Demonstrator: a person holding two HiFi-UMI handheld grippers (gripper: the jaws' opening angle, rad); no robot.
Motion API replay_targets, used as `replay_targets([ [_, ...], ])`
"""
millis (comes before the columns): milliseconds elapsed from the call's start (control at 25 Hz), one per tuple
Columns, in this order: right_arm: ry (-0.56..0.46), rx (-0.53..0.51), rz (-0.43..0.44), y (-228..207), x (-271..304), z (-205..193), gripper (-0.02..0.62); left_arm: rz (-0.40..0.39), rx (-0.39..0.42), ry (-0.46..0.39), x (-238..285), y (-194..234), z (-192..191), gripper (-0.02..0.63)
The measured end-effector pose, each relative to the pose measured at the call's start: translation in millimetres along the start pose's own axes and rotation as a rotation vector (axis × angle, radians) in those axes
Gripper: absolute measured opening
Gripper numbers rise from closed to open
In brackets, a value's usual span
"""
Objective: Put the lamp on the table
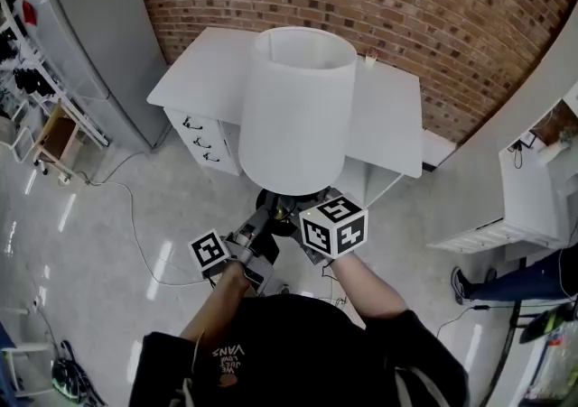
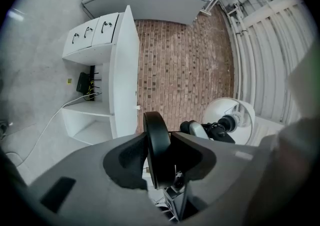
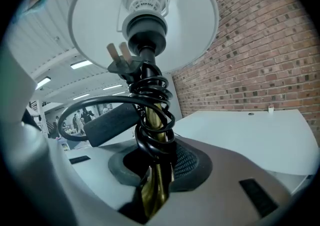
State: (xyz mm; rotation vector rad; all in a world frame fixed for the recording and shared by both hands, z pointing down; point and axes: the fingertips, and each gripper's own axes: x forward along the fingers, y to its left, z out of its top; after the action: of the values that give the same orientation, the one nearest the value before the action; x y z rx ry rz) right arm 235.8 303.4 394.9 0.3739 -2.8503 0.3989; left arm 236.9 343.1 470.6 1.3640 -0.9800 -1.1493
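Brick wall [image 1: 406,8] backs the white table [image 1: 388,116], upper centre of frame. You hold the lamp [image 1: 298,107] mid-frame: right gripper [image 3: 156,170] clamped on its brass stem [image 3: 152,195], left gripper [image 2: 160,162] pinching its black base [image 2: 156,140].

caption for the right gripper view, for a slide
Right gripper clamps the lamp's brass stem, black cord coiled round it, shade above, table behind.

Wall: red brick wall [image 1: 433,17], curving behind the furniture.
Floor: pale glossy floor [image 1: 90,243].
Furniture: white table [image 1: 388,116] with drawers [image 1: 200,139] against the brick; grey cabinet [image 1: 90,35] left; white unit [image 1: 528,193] right.
Light: ceiling strip lights [image 3: 82,63].
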Motion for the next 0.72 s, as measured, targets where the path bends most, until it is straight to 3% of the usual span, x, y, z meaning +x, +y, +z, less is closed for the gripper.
replay_targets([
  [400,0.005,0.018,-0.087,-24,67,14,0.086,-0.007,-0.041,0.075,25,13,68,0.138],
  [720,-0.019,0.054,-0.181,-45,149,51,0.084,0.004,-0.053,0.170,55,8,159,0.138],
])
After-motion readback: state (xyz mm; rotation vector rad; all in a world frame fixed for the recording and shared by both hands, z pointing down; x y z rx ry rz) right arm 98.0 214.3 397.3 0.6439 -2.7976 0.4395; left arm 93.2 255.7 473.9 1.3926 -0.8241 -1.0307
